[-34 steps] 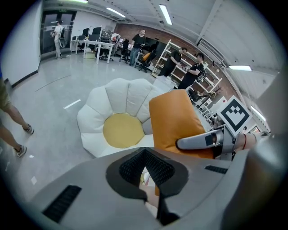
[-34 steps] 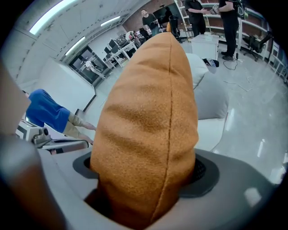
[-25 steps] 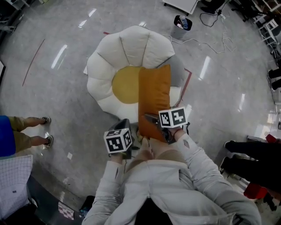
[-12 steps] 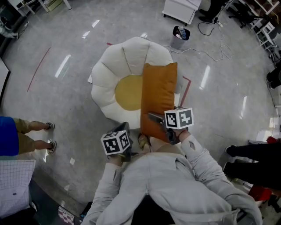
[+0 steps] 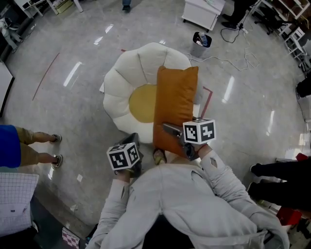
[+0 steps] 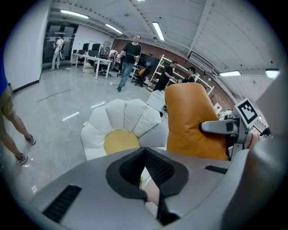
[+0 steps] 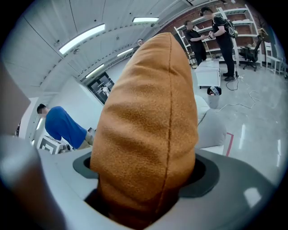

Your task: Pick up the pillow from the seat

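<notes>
An orange pillow (image 5: pixel 175 99) hangs lengthwise over the right side of a white flower-shaped seat (image 5: pixel 121 82) with a yellow centre. My right gripper (image 5: pixel 170 131) is shut on the pillow's near end, and the fabric (image 7: pixel 148 126) bulges out between its jaws and fills that view. In the left gripper view the pillow (image 6: pixel 193 121) stands upright beside the seat (image 6: pixel 121 121), with the right gripper (image 6: pixel 220 127) clamped on its side. My left gripper (image 5: pixel 134 140) is lower left of the pillow, near the seat's front edge, shut with nothing in it (image 6: pixel 144 155).
Someone's legs (image 5: pixel 34 146) stand at the left, another person in black (image 5: pixel 282 170) at the right. A small bin (image 5: pixel 200 40), a floor cable (image 5: pixel 228 53) and a white cabinet (image 5: pixel 201 9) lie beyond the seat. Red tape (image 5: pixel 209 99) marks the floor.
The pillow in my right gripper has come up a little off the seat and stands straighter. My left gripper has drifted slightly left and toward me.
</notes>
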Demonstrator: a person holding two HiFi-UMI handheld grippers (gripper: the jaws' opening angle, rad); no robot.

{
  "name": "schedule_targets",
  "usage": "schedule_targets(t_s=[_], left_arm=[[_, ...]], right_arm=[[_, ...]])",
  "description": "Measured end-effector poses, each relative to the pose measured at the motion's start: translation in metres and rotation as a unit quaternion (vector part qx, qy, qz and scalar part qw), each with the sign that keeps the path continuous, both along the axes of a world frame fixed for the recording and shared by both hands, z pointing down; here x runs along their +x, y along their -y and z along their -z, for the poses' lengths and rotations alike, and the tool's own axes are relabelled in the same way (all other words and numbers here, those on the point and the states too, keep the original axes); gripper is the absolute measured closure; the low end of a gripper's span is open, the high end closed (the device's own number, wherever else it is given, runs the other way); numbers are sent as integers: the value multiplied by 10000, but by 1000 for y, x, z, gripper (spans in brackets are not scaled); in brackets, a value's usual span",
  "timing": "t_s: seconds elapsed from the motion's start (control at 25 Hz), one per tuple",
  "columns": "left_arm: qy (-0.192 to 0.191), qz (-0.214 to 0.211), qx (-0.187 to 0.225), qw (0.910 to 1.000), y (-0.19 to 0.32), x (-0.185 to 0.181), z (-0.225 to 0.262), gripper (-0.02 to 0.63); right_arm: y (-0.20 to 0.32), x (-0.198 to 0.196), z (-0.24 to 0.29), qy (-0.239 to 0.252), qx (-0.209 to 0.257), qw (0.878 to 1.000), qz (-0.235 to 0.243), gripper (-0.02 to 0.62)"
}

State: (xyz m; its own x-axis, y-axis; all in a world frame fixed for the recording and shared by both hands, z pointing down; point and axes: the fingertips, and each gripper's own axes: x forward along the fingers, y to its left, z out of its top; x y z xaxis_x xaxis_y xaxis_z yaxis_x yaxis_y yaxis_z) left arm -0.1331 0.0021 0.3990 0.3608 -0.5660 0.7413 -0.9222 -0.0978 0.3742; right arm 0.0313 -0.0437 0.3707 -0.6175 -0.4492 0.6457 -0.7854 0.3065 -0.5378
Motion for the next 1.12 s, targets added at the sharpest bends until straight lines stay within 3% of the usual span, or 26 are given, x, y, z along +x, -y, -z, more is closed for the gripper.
schedule_targets(t_s=[1.12], left_arm=[[17, -45, 58, 10000, 1, 11, 6, 601]], right_arm=[[-10, 3, 5, -50, 38, 9998, 164, 120]])
